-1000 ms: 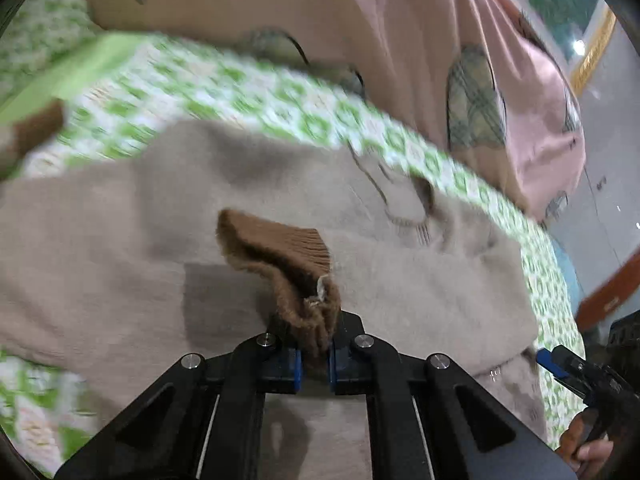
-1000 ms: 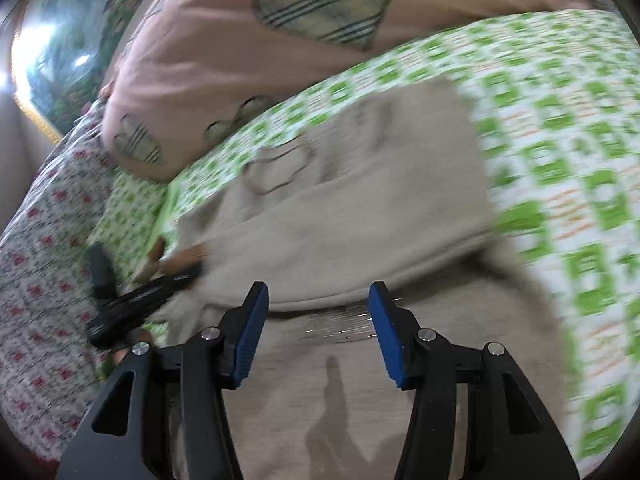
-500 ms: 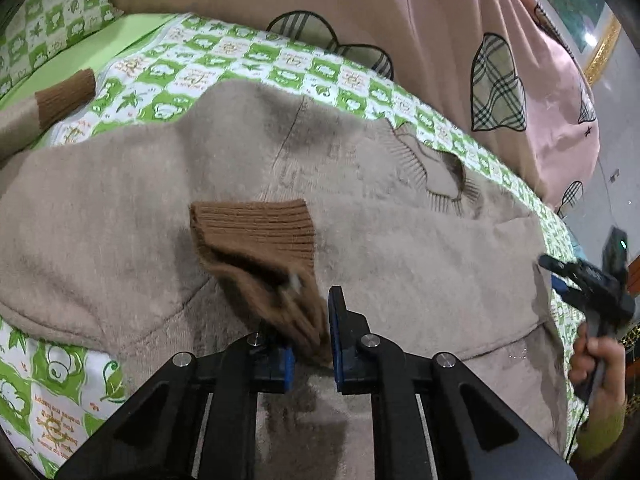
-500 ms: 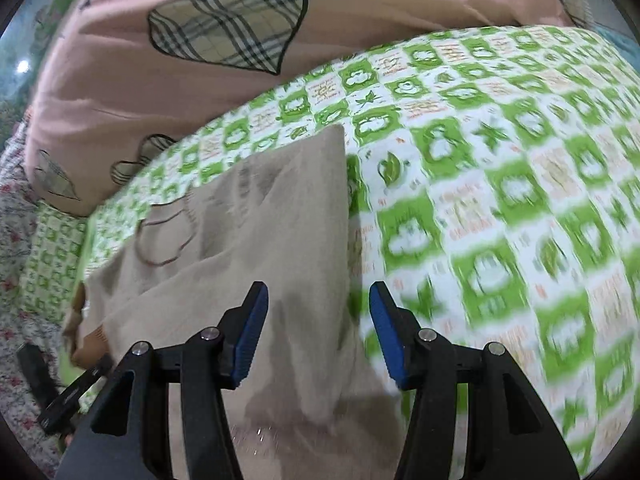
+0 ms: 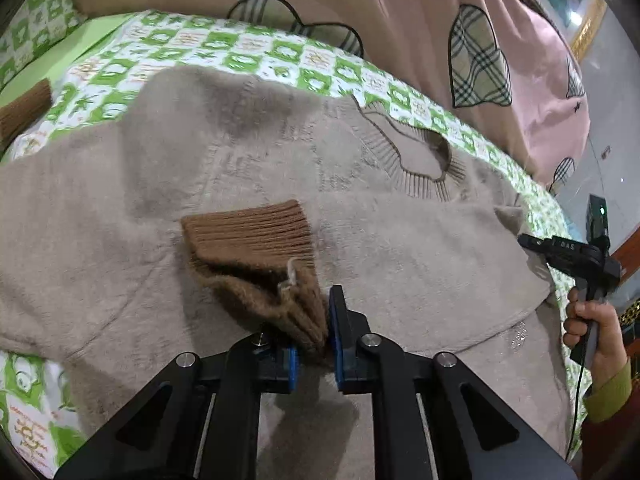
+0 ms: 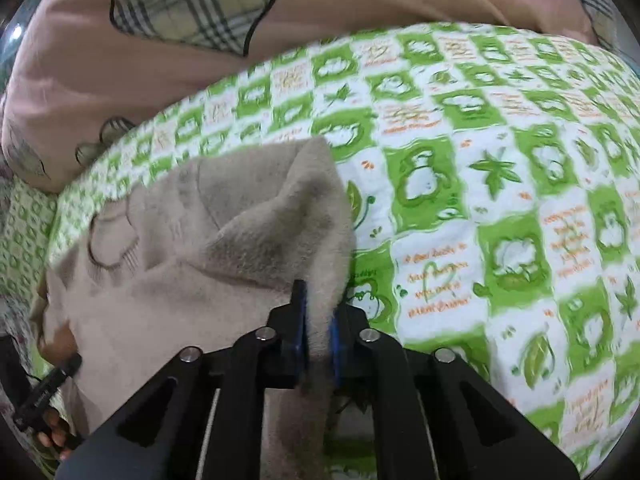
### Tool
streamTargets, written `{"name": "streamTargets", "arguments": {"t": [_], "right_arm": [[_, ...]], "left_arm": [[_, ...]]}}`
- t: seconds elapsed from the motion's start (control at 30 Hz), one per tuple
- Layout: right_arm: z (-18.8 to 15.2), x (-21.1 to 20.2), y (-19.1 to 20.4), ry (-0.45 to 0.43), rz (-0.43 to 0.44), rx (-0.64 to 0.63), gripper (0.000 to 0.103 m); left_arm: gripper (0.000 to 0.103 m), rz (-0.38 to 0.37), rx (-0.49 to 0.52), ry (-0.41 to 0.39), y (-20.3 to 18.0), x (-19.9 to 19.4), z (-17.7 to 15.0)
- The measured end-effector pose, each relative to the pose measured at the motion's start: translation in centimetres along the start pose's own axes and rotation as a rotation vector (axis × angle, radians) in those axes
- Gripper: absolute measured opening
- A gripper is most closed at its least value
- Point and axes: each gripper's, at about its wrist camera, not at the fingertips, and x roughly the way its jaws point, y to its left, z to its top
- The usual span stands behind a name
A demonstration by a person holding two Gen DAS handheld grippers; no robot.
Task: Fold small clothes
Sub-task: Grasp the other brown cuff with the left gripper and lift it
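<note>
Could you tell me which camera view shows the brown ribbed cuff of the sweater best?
The left wrist view: the brown ribbed cuff lies folded onto the beige sweater, its sleeve end between the left gripper fingers. The right wrist view shows no cuff, only beige fabric.

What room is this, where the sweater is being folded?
Probably a bedroom: the beige sweater lies on a bed with a green checked sheet, and a pink quilt with plaid hearts is bunched behind it.
</note>
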Motion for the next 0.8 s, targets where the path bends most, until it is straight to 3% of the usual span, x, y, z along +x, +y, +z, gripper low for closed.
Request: {"name": "streamTargets", "arguments": {"t": [0.07,0.13,0.17,0.23,0.3,0.37,0.5,0.57,0.73,0.8], "right_arm": [[-0.6,-1.8,0.4,-0.053,-0.078,0.002,0.022],[-1.6,-3.9,1.9,-0.110,-0.018,-0.024,0.022],[-2.3,-4.5,3.0,-0.105,0.068,-0.054,0.023],[-3.4,-4.2,4.2,-0.058,0.150,-0.076,0.025],[-4.7,-3.4,4.2,-0.008,0.138,-0.065,0.026],[-6.1,-2.6,3.2,0.011,0.069,-0.059,0.026],[-7.6,-4.9,0.8,-0.050,0.120,0.041,0.026],[-8.4,-6.6,1.0,-0.079,0.146,0.052,0.032],[-11.5,-8.4,3.8,-0.089,0.245,0.034,0.041],[-13.2,-8.8,5.1,-0.071,0.275,0.024,0.042]], "left_arm": [[0.018,0.003,-0.005,-0.007,0.5,-0.5,0.0],[0.019,-0.006,-0.019,-0.004,1.0,-0.6,0.0],[0.019,-0.005,-0.022,-0.001,1.1,-0.5,-0.1],[0.019,0.010,-0.020,-0.001,1.1,-0.6,-0.3],[0.020,0.023,-0.016,-0.003,1.2,-1.0,-0.6],[0.022,0.041,-0.003,-0.001,1.6,-1.7,-1.3],[0.025,0.074,0.010,-0.012,2.9,-3.9,-2.2],[0.027,0.095,-0.002,-0.032,4.0,-5.5,-2.4],[0.063,0.180,-0.029,-0.089,6.8,-8.6,-1.6],[0.064,0.225,-0.040,-0.114,8.2,-9.8,-0.8]]}}
